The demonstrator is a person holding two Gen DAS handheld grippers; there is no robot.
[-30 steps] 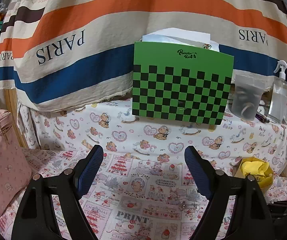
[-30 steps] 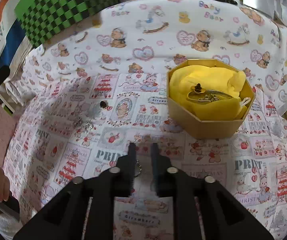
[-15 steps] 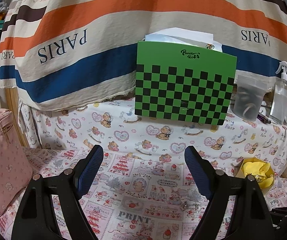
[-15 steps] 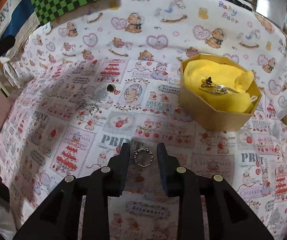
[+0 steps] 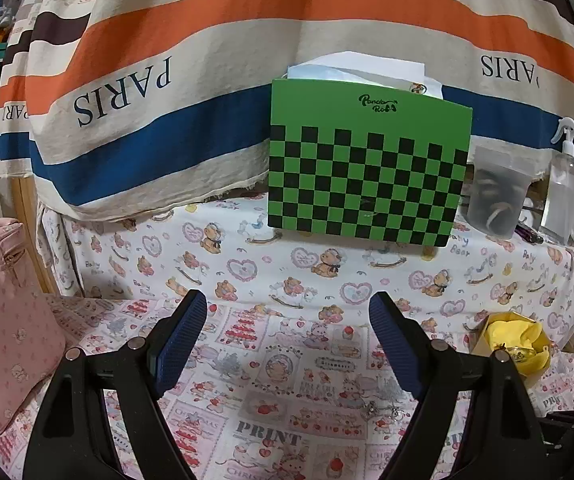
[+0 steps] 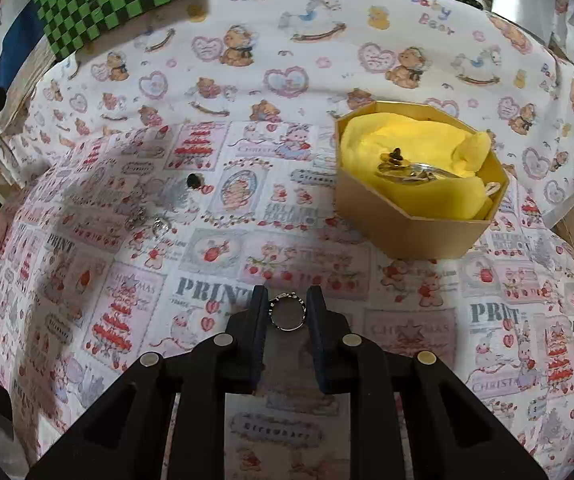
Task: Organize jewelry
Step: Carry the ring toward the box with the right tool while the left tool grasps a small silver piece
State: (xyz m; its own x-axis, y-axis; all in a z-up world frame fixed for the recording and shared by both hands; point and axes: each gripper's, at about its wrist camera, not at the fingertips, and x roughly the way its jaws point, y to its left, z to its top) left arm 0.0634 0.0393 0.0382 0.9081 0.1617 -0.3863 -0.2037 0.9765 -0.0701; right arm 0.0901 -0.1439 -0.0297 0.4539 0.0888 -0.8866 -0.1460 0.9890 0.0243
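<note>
My right gripper (image 6: 287, 304) is shut on a silver ring (image 6: 287, 312), held between its fingers above the printed cloth. The gold octagonal box (image 6: 415, 232) with yellow lining stands ahead to the right, with jewelry pieces (image 6: 407, 168) inside. More pieces lie on the cloth to the left: a dark stud (image 6: 194, 180) and silver rings (image 6: 159, 222). My left gripper (image 5: 287, 332) is open and empty above the cloth. In the left wrist view the box (image 5: 515, 352) is at far right and loose silver pieces (image 5: 383, 410) lie near the right finger.
A green checkered board (image 5: 367, 168) leans against a striped PARIS cloth (image 5: 167, 92) at the back. A grey container (image 5: 495, 196) and a spray bottle (image 5: 565, 188) stand at back right. A pink bag (image 5: 3, 320) sits at the left.
My right gripper opened from nearly shut to ring width, with the ring now showing between its fingers, and moved closer to the box. The left gripper barely moved.
</note>
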